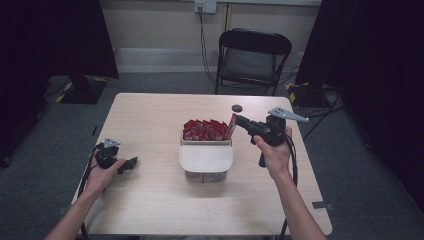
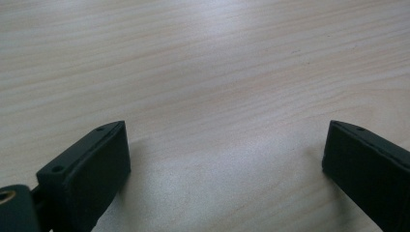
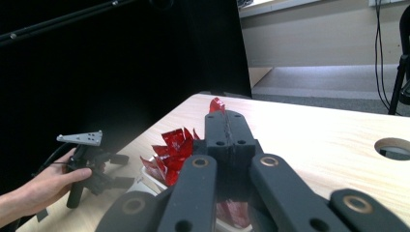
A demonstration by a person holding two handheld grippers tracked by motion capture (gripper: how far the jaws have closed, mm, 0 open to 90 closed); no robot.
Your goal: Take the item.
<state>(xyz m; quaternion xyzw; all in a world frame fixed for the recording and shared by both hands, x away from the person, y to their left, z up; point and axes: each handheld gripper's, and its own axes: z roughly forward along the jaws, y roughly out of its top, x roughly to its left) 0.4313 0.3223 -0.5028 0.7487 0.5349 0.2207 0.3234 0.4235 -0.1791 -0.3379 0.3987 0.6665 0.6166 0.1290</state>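
A pale wood-grain rectangular table (image 1: 150, 200) fills the frame's centre. A white plastic bin (image 1: 206, 159) stands mid-table; a round dark hole (image 1: 237, 108) sits near the far edge.

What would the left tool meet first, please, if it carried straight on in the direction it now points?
Probably the white container of red packets. The left tool, open and low over the table, points right towards the container's side, though depth is hard to judge.
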